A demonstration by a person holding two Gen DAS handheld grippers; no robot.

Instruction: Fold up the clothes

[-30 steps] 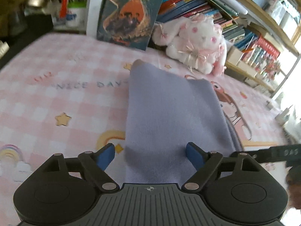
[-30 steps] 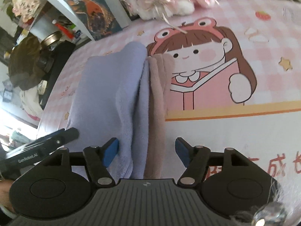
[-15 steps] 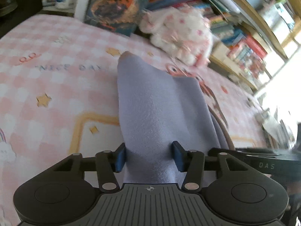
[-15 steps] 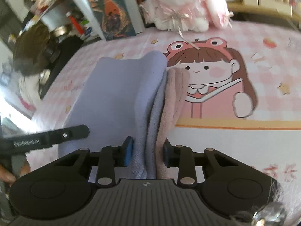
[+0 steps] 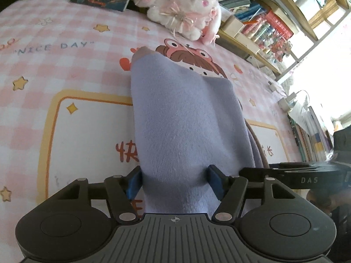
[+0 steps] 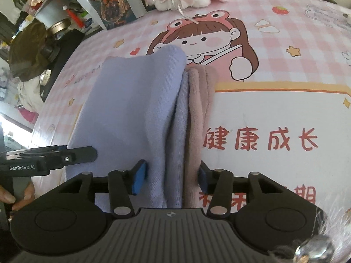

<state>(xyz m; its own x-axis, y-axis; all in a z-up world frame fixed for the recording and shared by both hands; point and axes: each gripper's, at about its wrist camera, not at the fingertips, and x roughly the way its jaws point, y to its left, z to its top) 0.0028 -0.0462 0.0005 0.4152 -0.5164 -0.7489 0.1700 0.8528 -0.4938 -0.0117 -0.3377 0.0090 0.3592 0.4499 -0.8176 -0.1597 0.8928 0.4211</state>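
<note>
Pink-and-white checked cloth (image 5: pixel 65 70) with stars, the words "NICE DAY" and a cartoon girl in a frog headband (image 6: pixel 210 41) covers the wide surface under everything; whether a desk or a bed lies beneath it cannot be told. On it, stretching away from both cameras, lies the folded lavender garment (image 5: pixel 184 122), a long fleecy piece with a dusty pink layer (image 6: pixel 199 109) showing along its right edge in the right wrist view. It rests over the yellow-framed white panel with red characters, its far end reaching the cartoon girl's face.

Behind the cloth stand bookshelves (image 5: pixel 263 22) packed with books, a dark illustrated book cover (image 6: pixel 111 6) leaning upright, and a white and pink plush rabbit (image 5: pixel 184 8) lying near the far edge.

The left hand-held gripper (image 5: pixel 175 183) has its jaws partly open and they have just been opening; the near end of the lavender garment sits between the blue pads (image 5: pixel 134 183), filling the gap, and the cloth touches them on both sides. The right hand-held gripper (image 6: pixel 171 178) is likewise partly open and has just been opening, with the garment's layered lavender and pink edge between its pads. Fingers (image 6: pixel 8 197) show at the left of the right wrist view.
</note>
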